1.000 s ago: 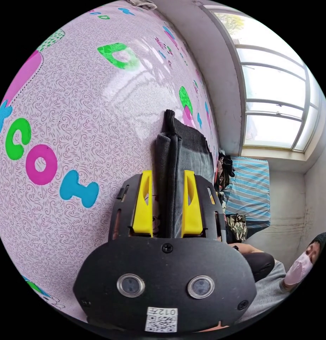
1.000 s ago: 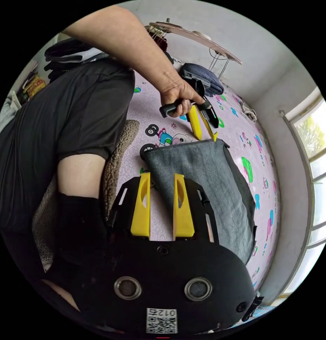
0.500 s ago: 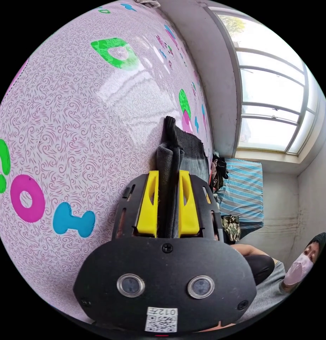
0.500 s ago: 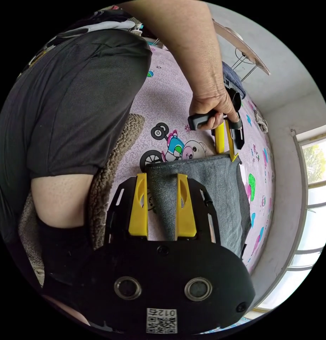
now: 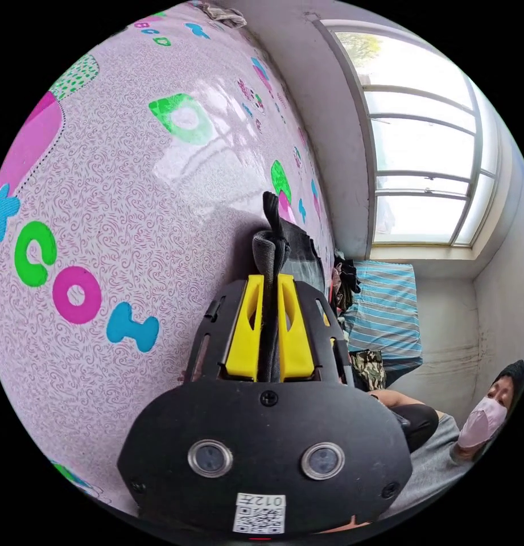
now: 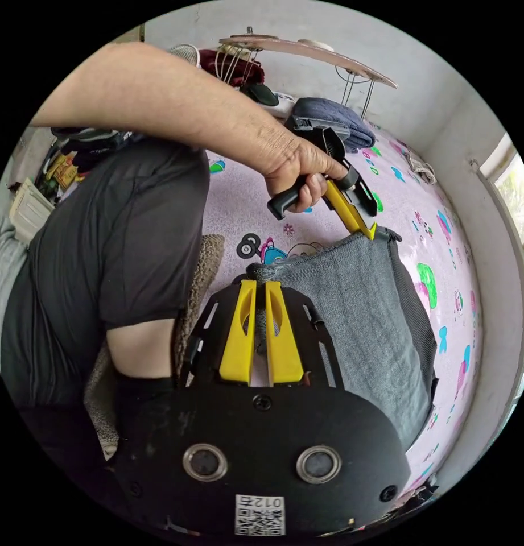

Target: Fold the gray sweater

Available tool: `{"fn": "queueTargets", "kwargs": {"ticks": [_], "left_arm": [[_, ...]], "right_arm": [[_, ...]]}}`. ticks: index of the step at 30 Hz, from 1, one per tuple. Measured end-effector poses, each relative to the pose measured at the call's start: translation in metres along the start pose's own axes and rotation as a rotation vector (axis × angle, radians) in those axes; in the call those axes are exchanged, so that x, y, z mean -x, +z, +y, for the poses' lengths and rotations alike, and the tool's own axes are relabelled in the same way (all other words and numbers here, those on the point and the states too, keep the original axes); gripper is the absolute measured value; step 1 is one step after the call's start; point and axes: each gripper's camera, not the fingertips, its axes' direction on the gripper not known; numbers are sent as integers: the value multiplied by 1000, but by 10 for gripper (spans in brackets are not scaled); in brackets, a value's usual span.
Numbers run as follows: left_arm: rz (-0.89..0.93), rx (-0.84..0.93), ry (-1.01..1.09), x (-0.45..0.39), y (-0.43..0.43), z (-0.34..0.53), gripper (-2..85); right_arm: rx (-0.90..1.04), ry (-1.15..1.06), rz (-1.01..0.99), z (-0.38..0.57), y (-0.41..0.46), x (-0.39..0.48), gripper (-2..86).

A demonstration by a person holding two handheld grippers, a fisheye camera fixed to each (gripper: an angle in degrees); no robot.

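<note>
The gray sweater (image 6: 358, 324) lies folded into a rectangle on the pink mat (image 6: 239, 187). In the right gripper view my right gripper (image 6: 260, 282) is shut on the near corner of that rectangle's edge. A hand holds my left gripper (image 6: 371, 234) at the far corner of the same edge. In the left gripper view the left gripper (image 5: 267, 277) is shut on the sweater (image 5: 271, 242), which I see edge-on as a thick stack of layers rising past the yellow fingers (image 5: 244, 324).
The letter-printed mat (image 5: 131, 199) runs up to a wall below a window (image 5: 426, 142). A striped bed (image 5: 381, 318) and a seated person (image 5: 489, 409) lie beyond it. The holder's dark-shirted torso (image 6: 102, 256), a brown fleece rug (image 6: 199, 284) and a folded blue garment (image 6: 330, 114) border the mat.
Both grippers have gone from open around the sweater's edge to shut on it. The left hand has shifted a little, carrying the far corner with it.
</note>
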Motion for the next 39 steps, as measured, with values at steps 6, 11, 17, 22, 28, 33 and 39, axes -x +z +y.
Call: {"fn": "queueTargets", "kwargs": {"ticks": [6, 11, 17, 22, 28, 33, 39], "left_arm": [[-79, -56, -16, -19, -65, 26, 35], [-75, -149, -6, -53, -98, 55, 33], [-21, -207, 4, -106, -55, 60, 31], [-7, -192, 46, -165, 24, 45, 29], [-32, -118, 92, -226, 156, 28, 29], [-175, -7, 136, -244, 281, 21, 28], [-333, 82, 125, -215, 394, 32, 29]], "right_arm": [[-205, 76, -130, -10, -86, -8, 1], [-340, 207, -224, -5, -157, -29, 1], [-472, 467, -305, 35, -235, -69, 3], [-590, 679, -331, 85, -298, -95, 5], [-713, 935, -367, 153, -354, -124, 5], [-737, 1208, -452, 217, -355, -144, 8], [-748, 1481, -579, 260, -342, -144, 14]]}}
